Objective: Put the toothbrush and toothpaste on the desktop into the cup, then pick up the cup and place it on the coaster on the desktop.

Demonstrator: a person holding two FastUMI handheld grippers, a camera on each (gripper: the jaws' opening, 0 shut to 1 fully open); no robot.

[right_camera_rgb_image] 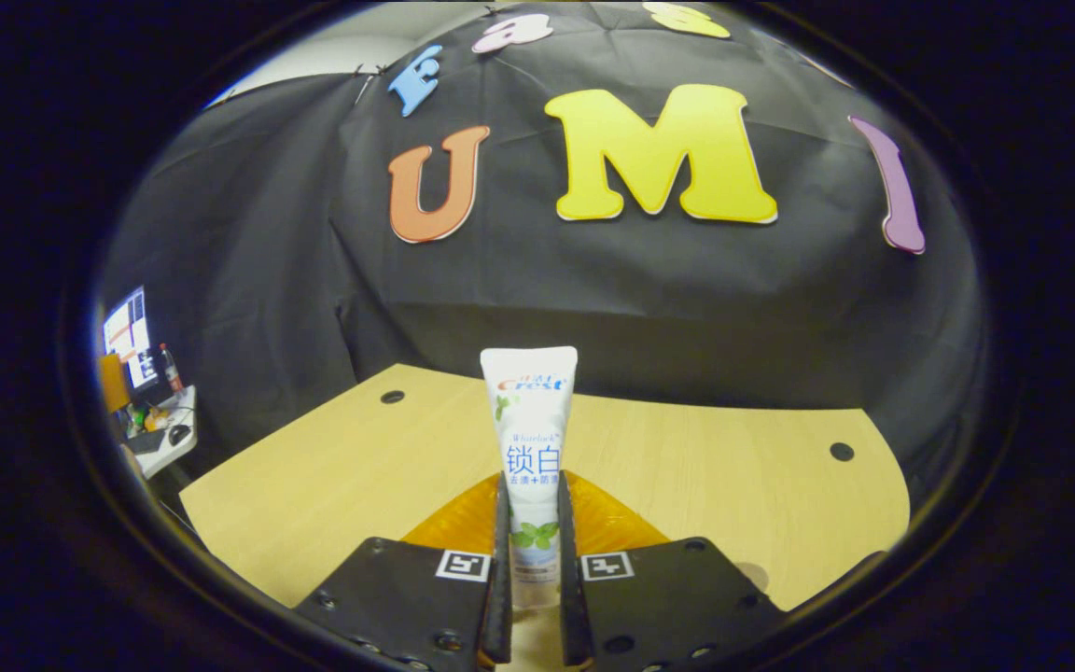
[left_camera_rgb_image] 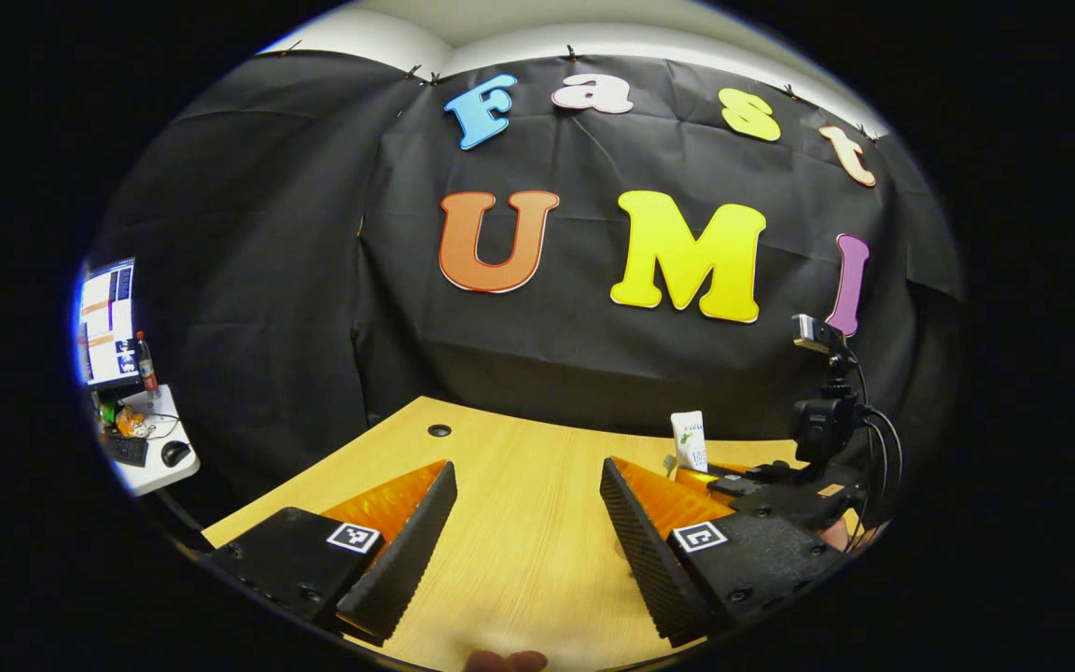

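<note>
Both gripper views low over the desktop (left_camera_rgb_image: 519, 523), facing the cloth wall (right_camera_rgb_image: 668, 308), sharing desk and wall

The toothpaste (right_camera_rgb_image: 530, 457) tube is white with blue lettering and green leaves; the desktop (right_camera_rgb_image: 715, 485) is pale wood-grain.

left hand-held gripper (left_camera_rgb_image: 528, 523) spread wide, right hand-held gripper (right_camera_rgb_image: 530, 560) clamped

The light is soft and even on the tabletop (right_camera_rgb_image: 332, 467), with just faint shadows. The dark wall cloth (right_camera_rgb_image: 687, 308) stays dim behind it. Both views bend at the edges. A monitor (left_camera_rgb_image: 106, 322) far left of the tabletop glows bright.
</note>
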